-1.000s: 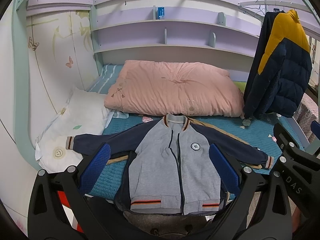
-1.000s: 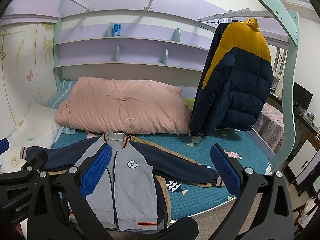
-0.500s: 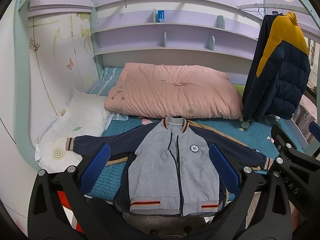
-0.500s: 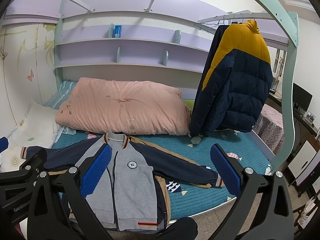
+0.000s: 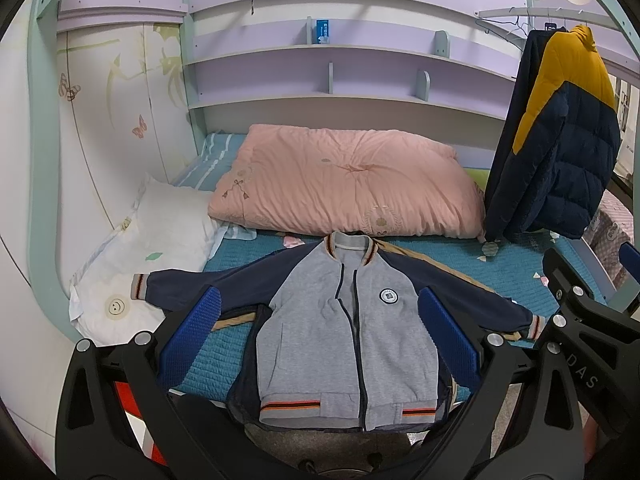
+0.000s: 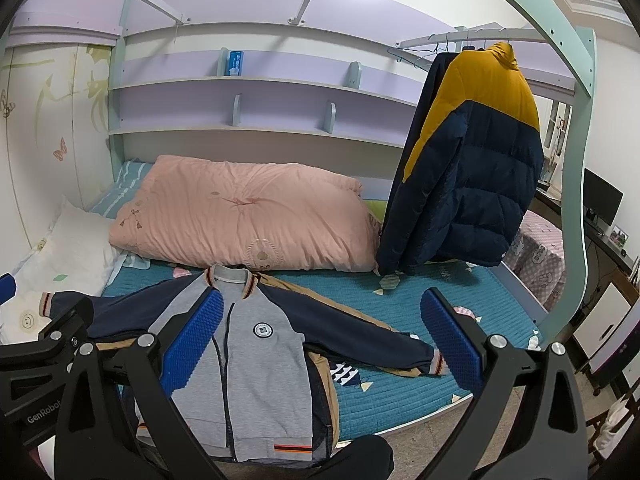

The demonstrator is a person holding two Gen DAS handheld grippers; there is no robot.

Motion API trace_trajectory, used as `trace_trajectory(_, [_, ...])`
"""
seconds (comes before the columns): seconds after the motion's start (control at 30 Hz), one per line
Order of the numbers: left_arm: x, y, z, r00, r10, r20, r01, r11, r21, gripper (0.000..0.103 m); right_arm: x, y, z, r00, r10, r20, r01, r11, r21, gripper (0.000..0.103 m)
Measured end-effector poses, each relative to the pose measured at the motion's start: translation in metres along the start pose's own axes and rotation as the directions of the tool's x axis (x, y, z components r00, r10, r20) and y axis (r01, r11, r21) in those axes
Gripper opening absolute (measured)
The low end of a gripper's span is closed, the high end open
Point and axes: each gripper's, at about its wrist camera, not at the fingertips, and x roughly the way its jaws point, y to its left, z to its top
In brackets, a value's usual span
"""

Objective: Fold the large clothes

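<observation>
Lavender shelves and a pale green bed frame close in a child's bunk, and the teal quilted bed [image 5: 224,360] below them serves as the folding surface. Both grippers hang at its near edge, pointed across the mattress. On the left gripper [image 5: 318,334] the blue pads stand wide apart with nothing between them; the right gripper [image 6: 318,338] is likewise spread and empty. Neither touches cloth.

Just beyond them lies the grey jacket [image 5: 344,328], front up, zipped, collar toward the far wall and striped hem hanging at the bed's near edge. Its navy sleeves stretch out to either side, the left cuff [image 5: 138,287] lying on the white pillow [image 5: 160,240], the right cuff [image 6: 438,362] out on the quilt. Another dark, tan-trimmed garment seems to lie underneath, though how much I cannot tell. Behind is a pink duvet [image 5: 348,188], and a navy-and-yellow puffer coat [image 6: 468,176] hangs from a rail at the right.

Folding looks not yet begun; this appears to be the approach. The next move likely calls for each gripper to pinch a sleeve and carry it across the chest without snagging the layer beneath.
</observation>
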Motion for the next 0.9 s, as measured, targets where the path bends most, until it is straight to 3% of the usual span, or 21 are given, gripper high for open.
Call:
trace_trajectory(0.67, [0.000, -0.005, -0.002, 1.000, -0.002, -0.012, 0.002, 1.000, -0.001, 0.098, 0.003, 0.001, -0.002, 1.000, -0.002, -0.006, 0.002, 1.000, 0.002, 0.096])
trace_trajectory(0.9, [0.016, -0.003, 0.002, 0.999, -0.013, -0.045, 0.013, 1.000, -0.004, 0.098, 0.017, 0.005, -0.002, 1.000, -0.008, -0.026, 0.008, 1.000, -0.007, 0.096])
